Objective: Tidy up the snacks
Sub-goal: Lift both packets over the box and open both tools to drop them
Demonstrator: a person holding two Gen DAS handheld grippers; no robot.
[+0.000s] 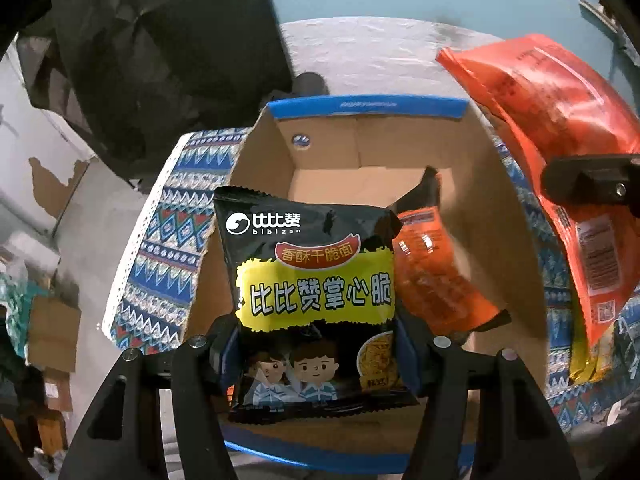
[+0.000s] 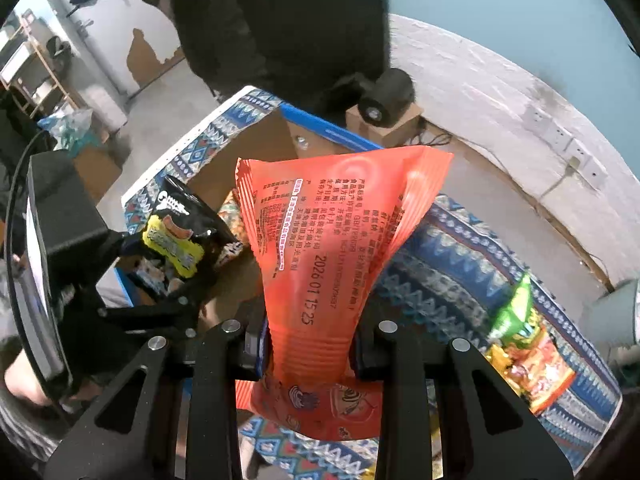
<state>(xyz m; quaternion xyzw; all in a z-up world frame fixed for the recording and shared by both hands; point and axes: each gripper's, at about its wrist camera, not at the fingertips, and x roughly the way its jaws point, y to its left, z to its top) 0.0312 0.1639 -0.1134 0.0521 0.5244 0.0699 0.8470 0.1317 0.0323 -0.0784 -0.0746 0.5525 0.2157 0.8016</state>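
My left gripper [image 1: 316, 354] is shut on a black and yellow noodle snack bag [image 1: 308, 280], held over the near end of an open cardboard box [image 1: 360, 148] with a blue rim. An orange packet [image 1: 436, 276] lies inside the box against its right wall. My right gripper [image 2: 308, 354] is shut on an orange snack bag [image 2: 320, 248], pinched narrow at the jaws, above the box's right side. The left wrist view shows that same orange bag [image 1: 556, 128] at the right. In the right wrist view the black and yellow bag [image 2: 176, 232] and the box [image 2: 248, 160] sit to the left.
The box stands on a table with a blue patterned cloth [image 1: 168, 248]. More snack packets [image 2: 520, 352] lie on the cloth at the right. A person in dark clothes [image 2: 280, 20] stands behind the table. A small cardboard box with a dark roll [image 2: 384, 100] sits on the floor beyond.
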